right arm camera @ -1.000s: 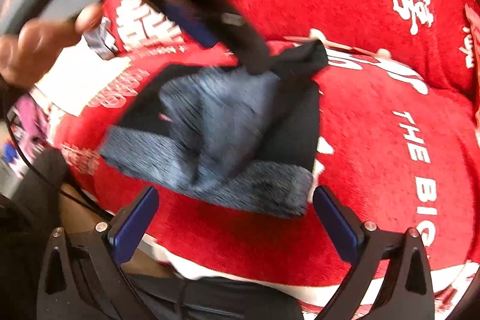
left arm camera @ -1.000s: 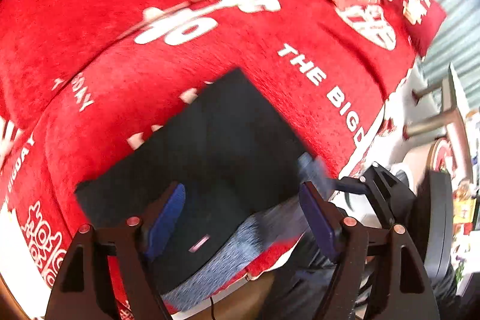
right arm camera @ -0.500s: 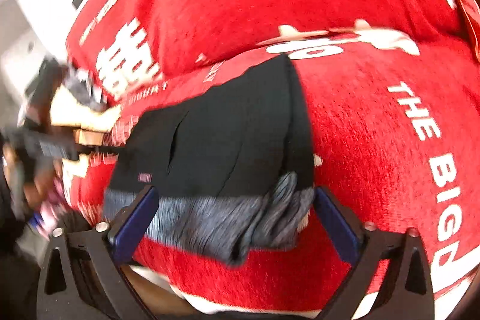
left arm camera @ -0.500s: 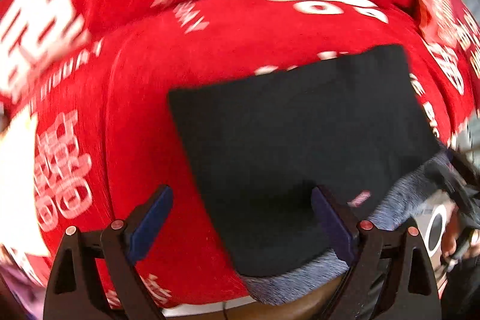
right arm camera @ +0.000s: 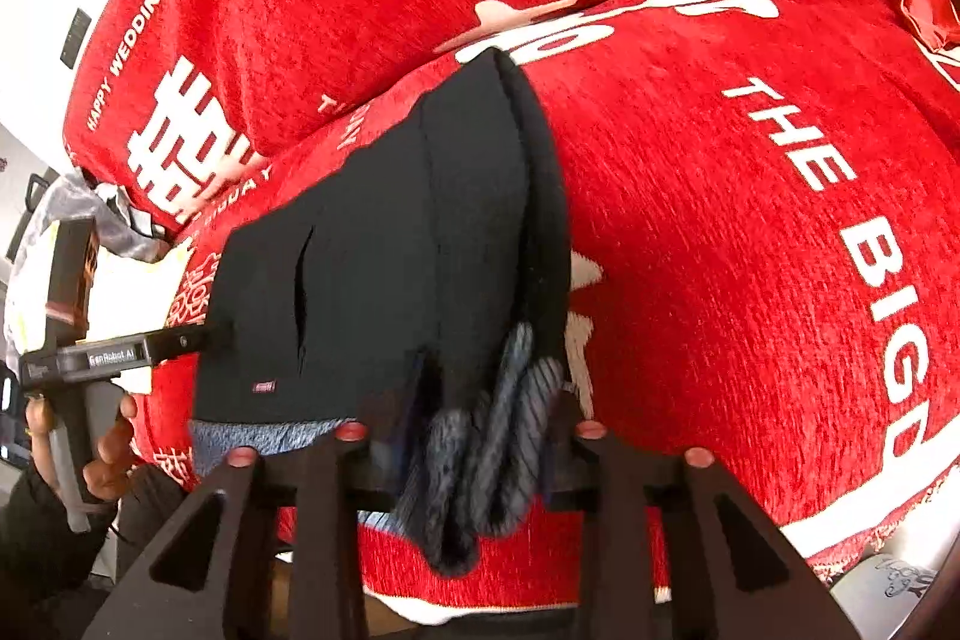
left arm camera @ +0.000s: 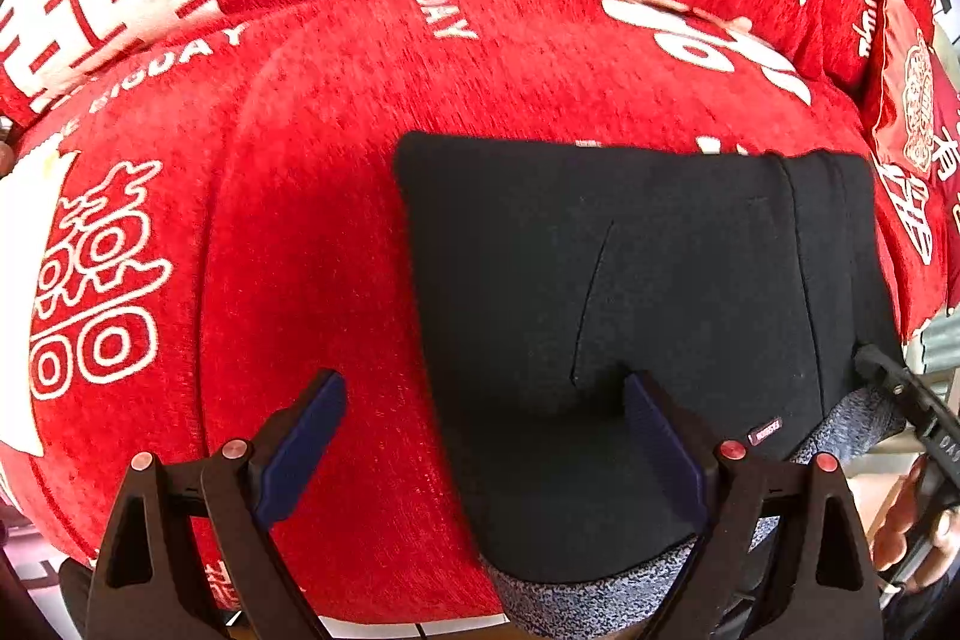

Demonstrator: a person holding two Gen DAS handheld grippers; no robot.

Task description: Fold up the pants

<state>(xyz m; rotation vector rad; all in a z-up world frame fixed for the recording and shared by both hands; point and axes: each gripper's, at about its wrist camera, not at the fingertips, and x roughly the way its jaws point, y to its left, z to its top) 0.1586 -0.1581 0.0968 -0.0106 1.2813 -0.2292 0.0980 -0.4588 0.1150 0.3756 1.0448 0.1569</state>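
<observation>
The left gripper [left arm camera: 483, 436] hovers with fingers spread and nothing between them, over the near edge of the pants [left arm camera: 630, 310], which lie on the red sofa cover [left arm camera: 300, 250]. At five o'clock the right gripper [right arm camera: 462, 436] has its fingers clenched on the bunched grey waistband [right arm camera: 480, 466]. The pants look already folded into a flat black rectangle; probably only a last fold or tidying remains.

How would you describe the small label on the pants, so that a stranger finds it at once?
Start at the red sofa cover with white lettering; folded black pants lie on the seat. Follow them to the near edge, where grey heathered fabric peeks out. Just above it sits the small reddish label, the only coloured mark on the black cloth.
</observation>
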